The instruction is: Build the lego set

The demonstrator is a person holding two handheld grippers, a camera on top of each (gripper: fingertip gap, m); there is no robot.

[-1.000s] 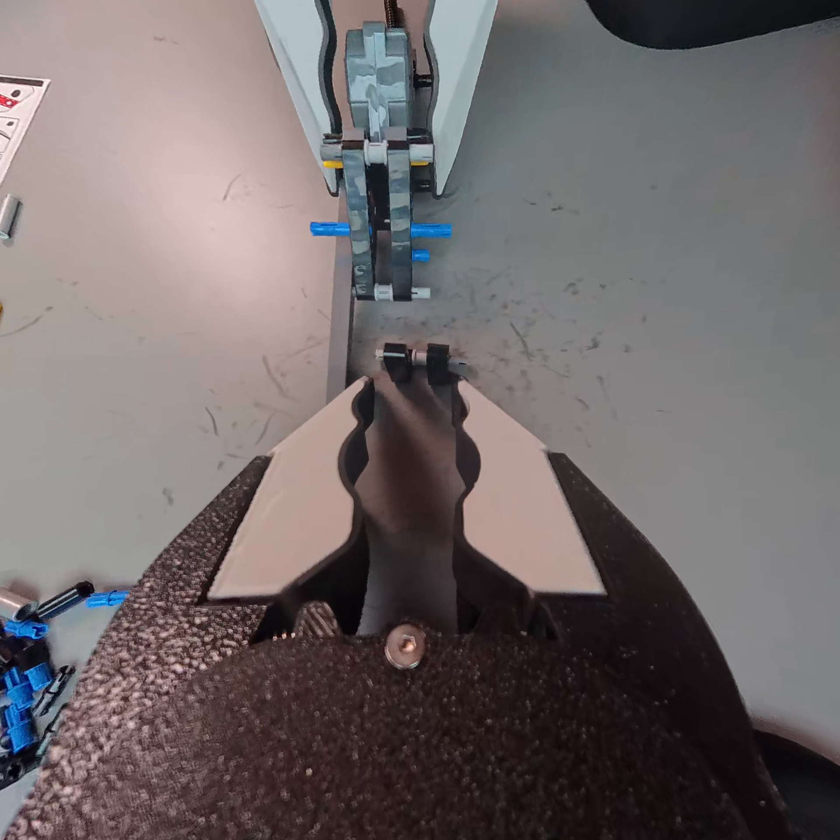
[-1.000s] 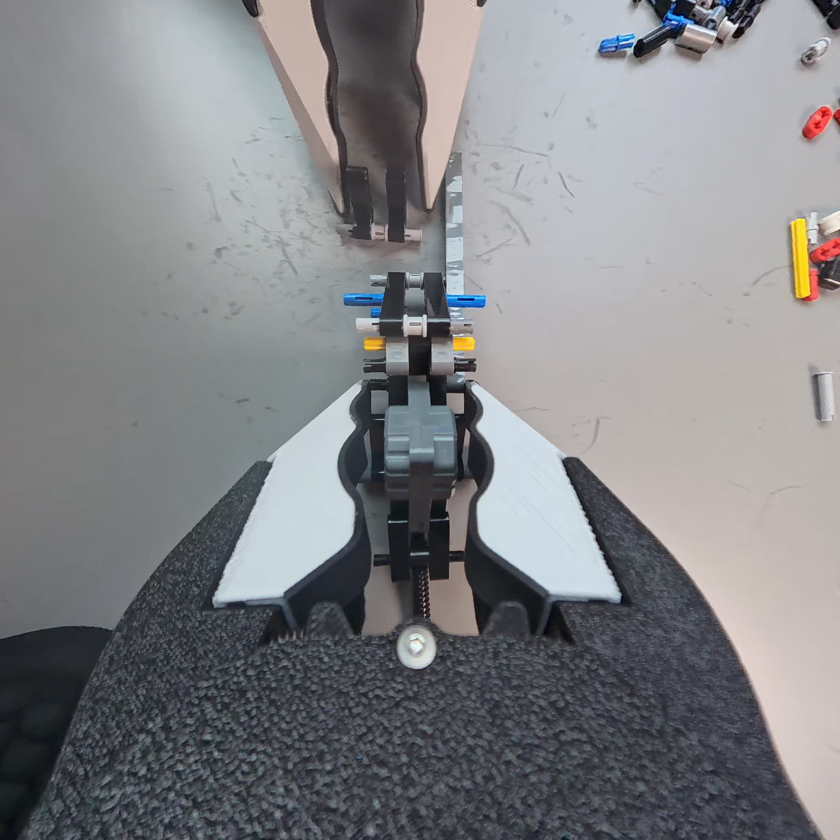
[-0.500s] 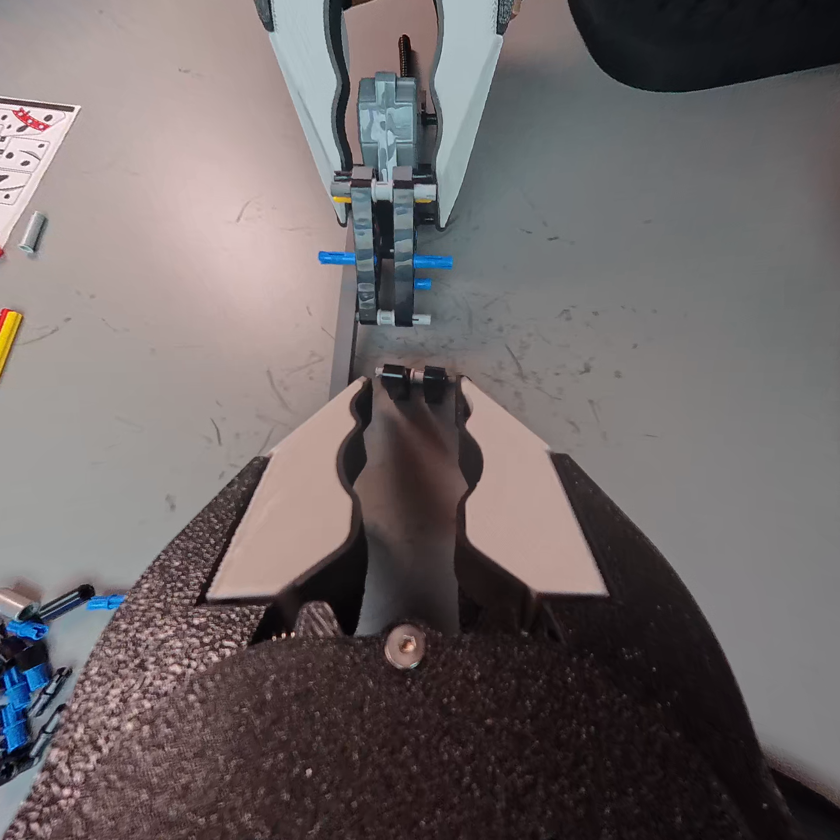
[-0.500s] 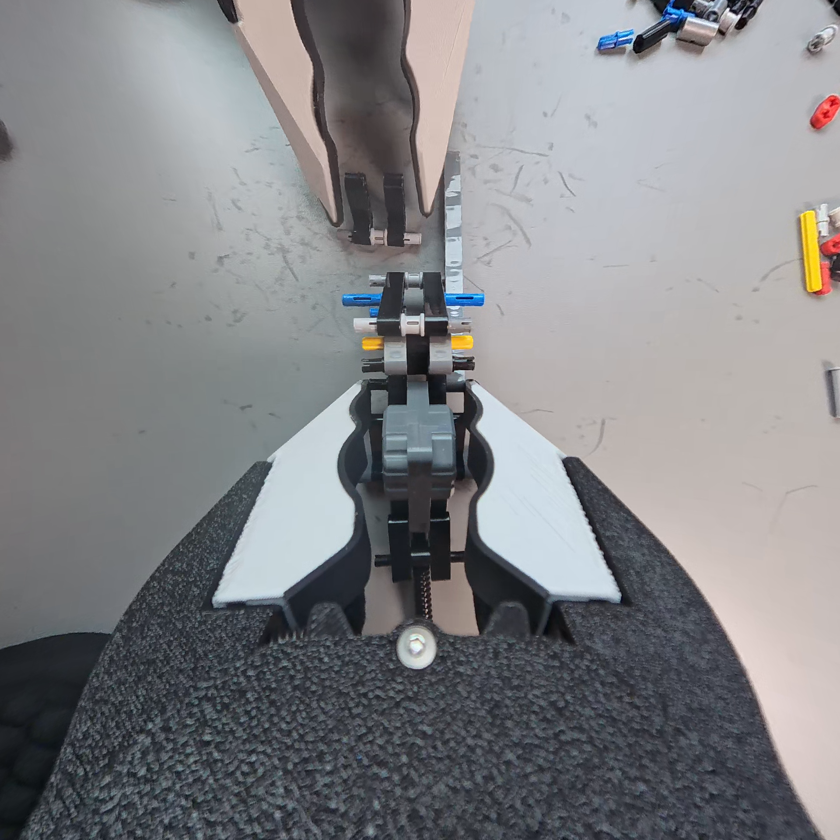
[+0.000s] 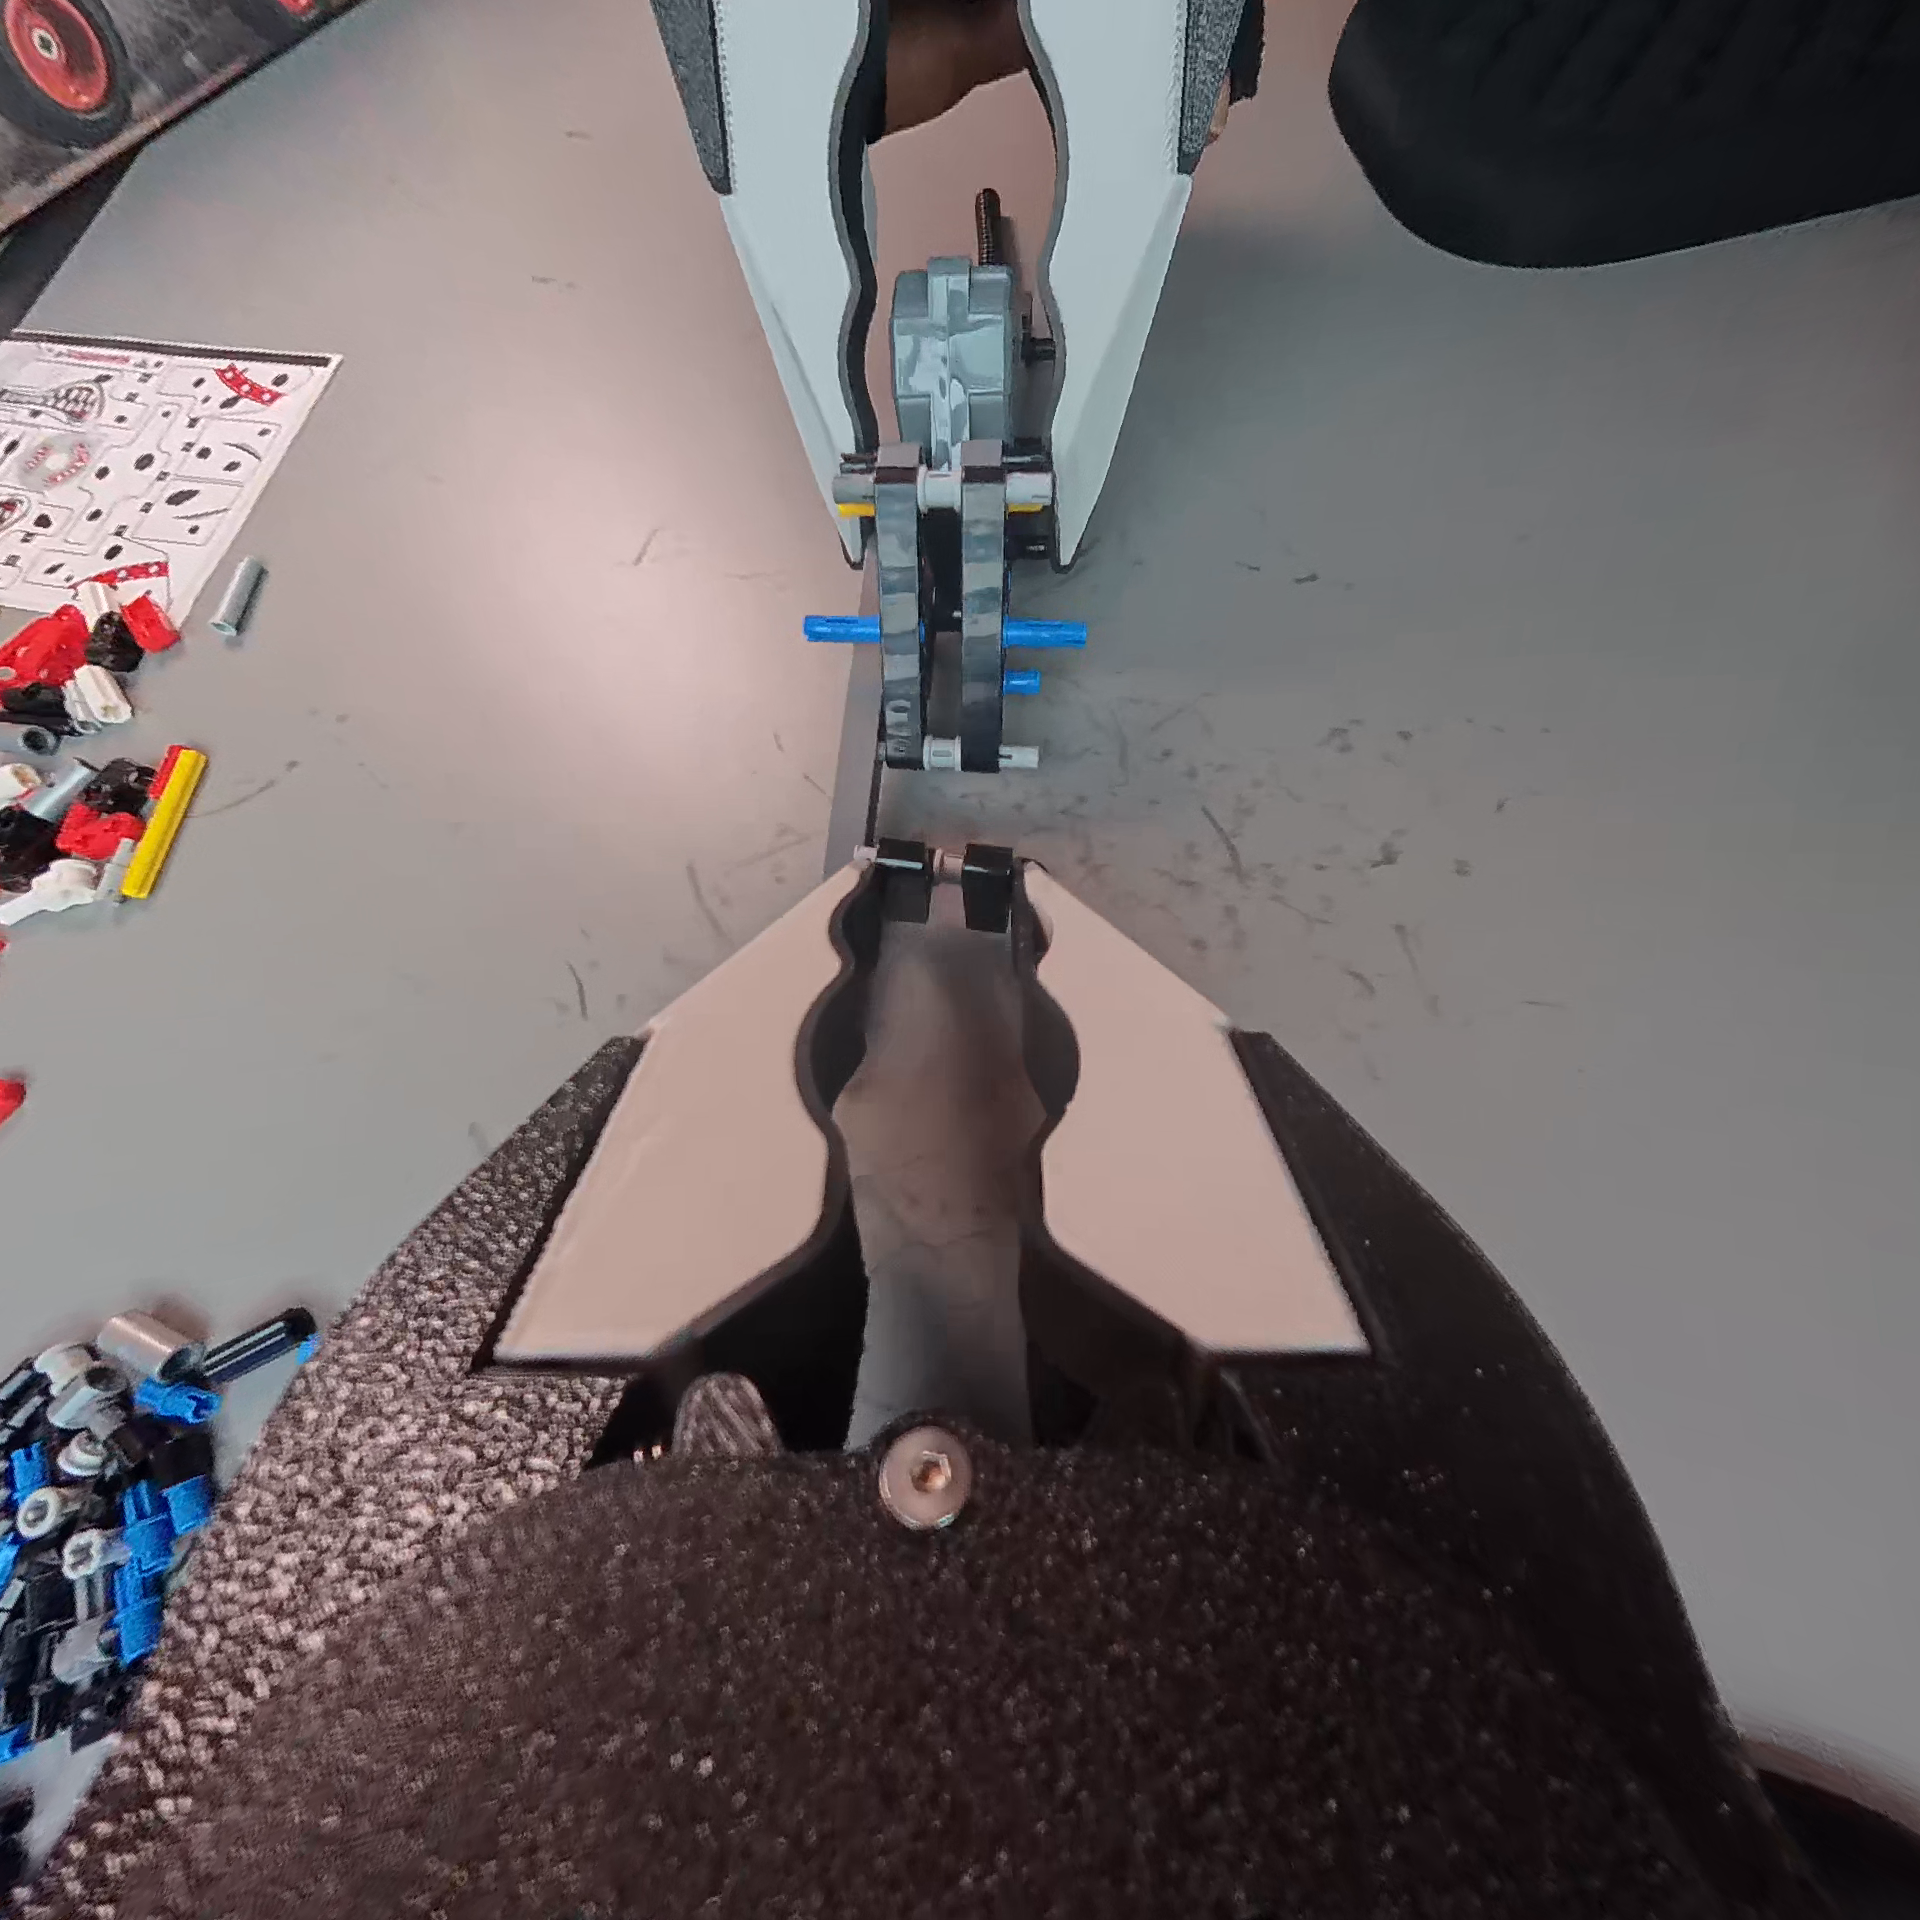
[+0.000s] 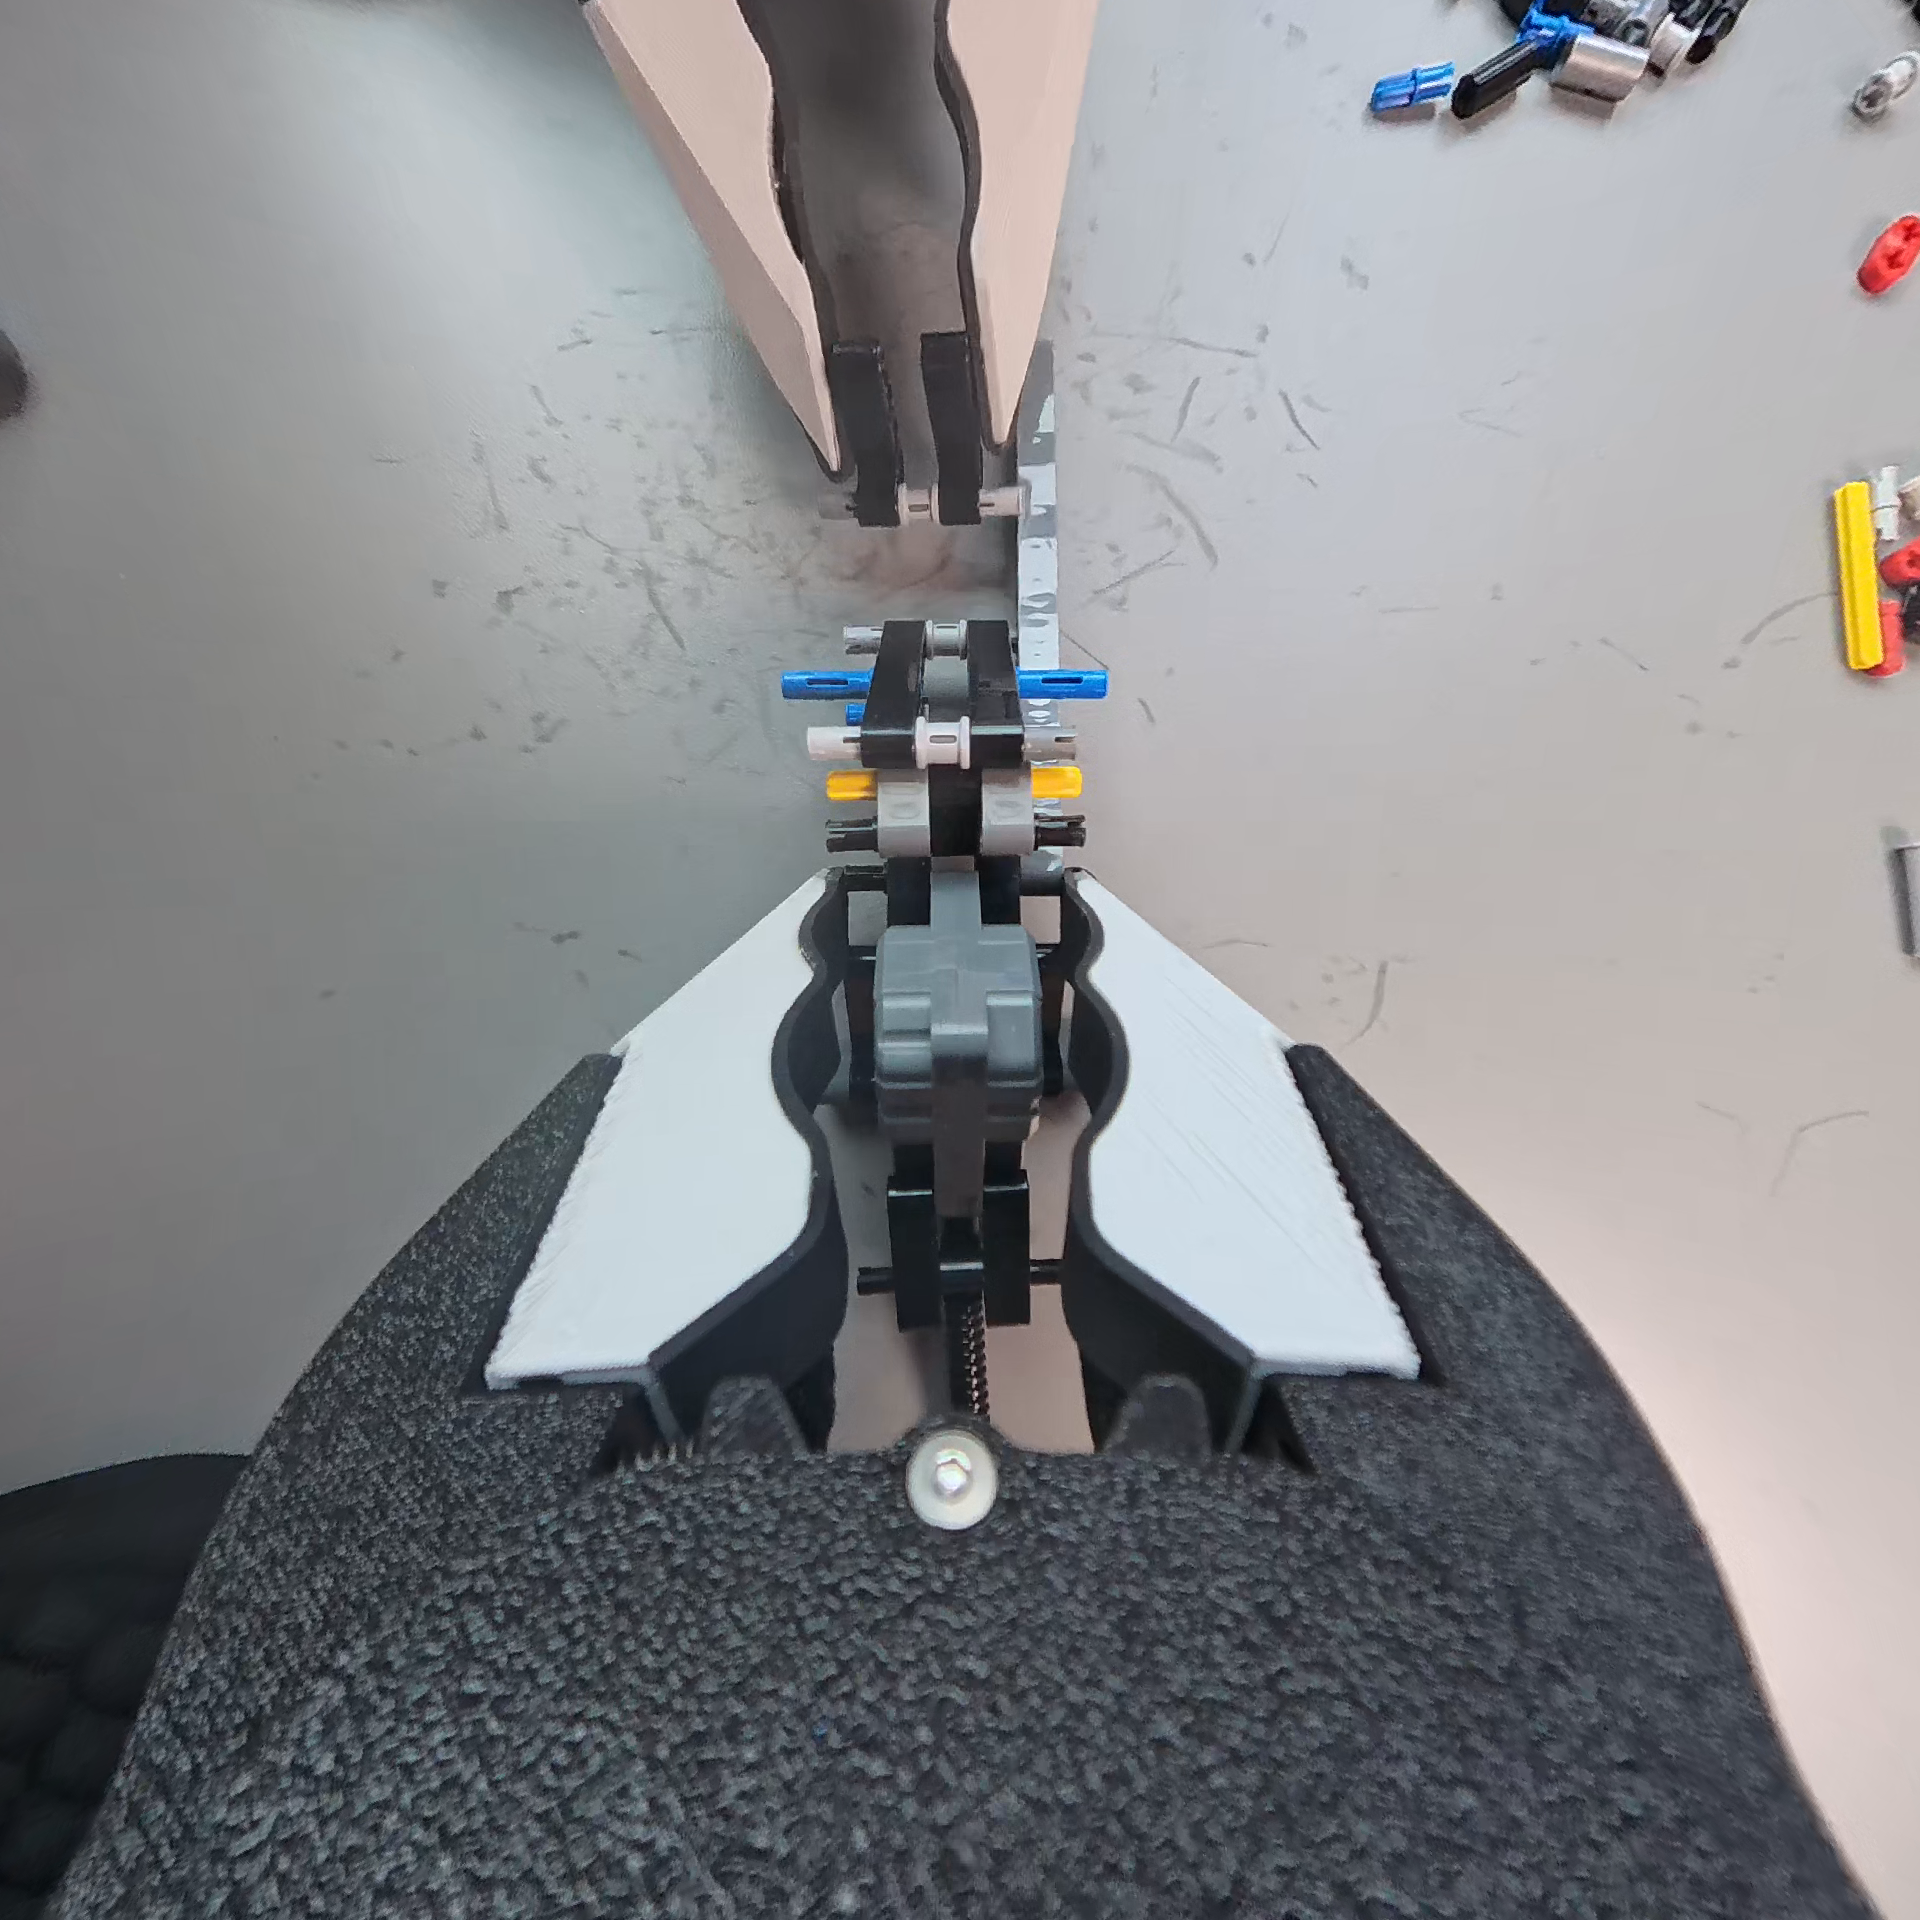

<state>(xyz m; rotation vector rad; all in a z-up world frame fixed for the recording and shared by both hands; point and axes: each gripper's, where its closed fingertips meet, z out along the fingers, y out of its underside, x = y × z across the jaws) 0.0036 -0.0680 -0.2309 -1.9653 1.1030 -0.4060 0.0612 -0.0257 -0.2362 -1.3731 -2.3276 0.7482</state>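
Left wrist view: my left gripper (image 5: 943,883) has its fingers closed on a small piece made of two short black plastic beams joined by a light grey pin (image 5: 943,878), pinched right at the tips so the pin end stays exposed.
Right wrist view: my right gripper (image 6: 956,883) is clamped on the partly built black and dark grey lego assembly with blue, yellow and grey pins sticking out sideways (image 6: 951,748); its chunky grey block sits deep between the fingers and its twin black arms project forward.
Why held so: I judge the deep grip braces the assembly against a push, while the tip grip leaves the small piece free to mate.
Alignment: the two grippers face each other nose to nose above the scuffed grey tabletop (image 5: 1455,831); the small piece is near the assembly's front grey cross pin but clearly apart from it, and its two beams line up with the two arms.
Step in hand: I read this as the approach before pressing the piece on; it is not yet joined.
Risk: a slight tilt could make the beams miss or twist in my grip.
Loose parts: red, black and yellow pieces (image 5: 94,821), a blue and black heap (image 5: 94,1475) and a printed sheet (image 5: 125,468) lie well off to the side.
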